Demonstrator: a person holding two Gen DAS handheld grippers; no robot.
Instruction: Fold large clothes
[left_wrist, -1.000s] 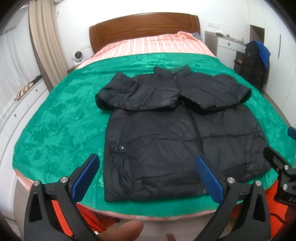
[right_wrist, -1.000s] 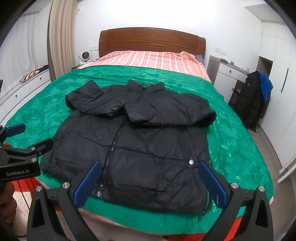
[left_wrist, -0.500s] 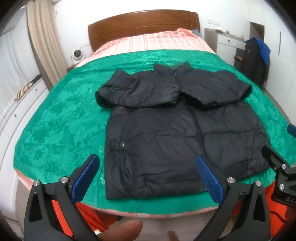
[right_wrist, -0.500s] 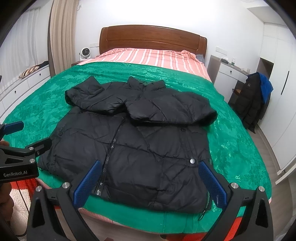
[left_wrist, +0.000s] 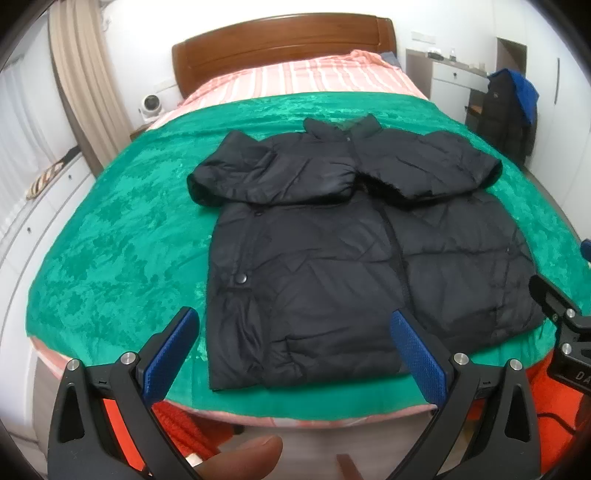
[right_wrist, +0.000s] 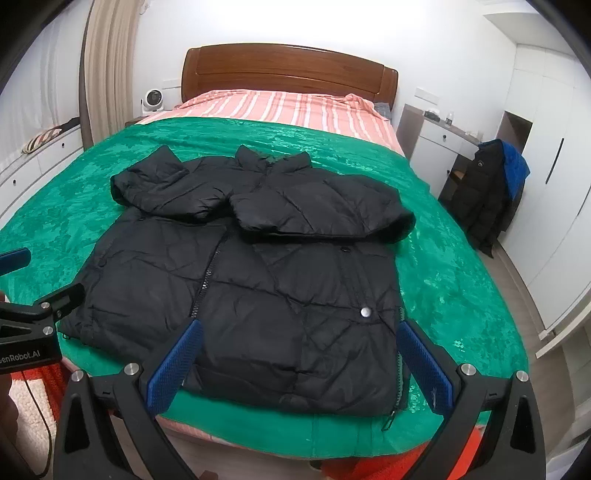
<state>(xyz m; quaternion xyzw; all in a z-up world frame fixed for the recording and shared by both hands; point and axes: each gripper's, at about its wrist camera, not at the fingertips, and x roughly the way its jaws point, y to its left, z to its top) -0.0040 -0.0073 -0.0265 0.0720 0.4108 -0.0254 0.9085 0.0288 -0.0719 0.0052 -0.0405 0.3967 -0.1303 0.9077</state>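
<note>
A bedroom seen from the foot of a bed. At 9 o'clock in the left wrist view, a row of white low drawer cabinets (left_wrist: 44, 206) runs along the wall, with beige pleated curtains (left_wrist: 79, 85) behind them and a small round white fan (left_wrist: 150, 103) beside the brown wooden headboard (left_wrist: 284, 40). The left tongs (left_wrist: 295, 350) hang at 6 o'clock with their blue-padded fingers (left_wrist: 170, 354) spread wide apart, holding nothing, just short of the bed's near edge. A shiny green velvet bedspread (left_wrist: 110, 240) covers the bed over a pink striped sheet (left_wrist: 314, 74). At the centre lies a black quilted puffer jacket (left_wrist: 332, 266), front up, collar toward 12 o'clock, hem toward 6 o'clock, both sleeves folded across its chest. In the right wrist view the right tongs (right_wrist: 301, 365) are likewise wide apart and empty, above the jacket's hem. At 3 o'clock a dark coat with a blue lining (right_wrist: 491, 192) hangs beside a white bedside cabinet (right_wrist: 436, 147).
</note>
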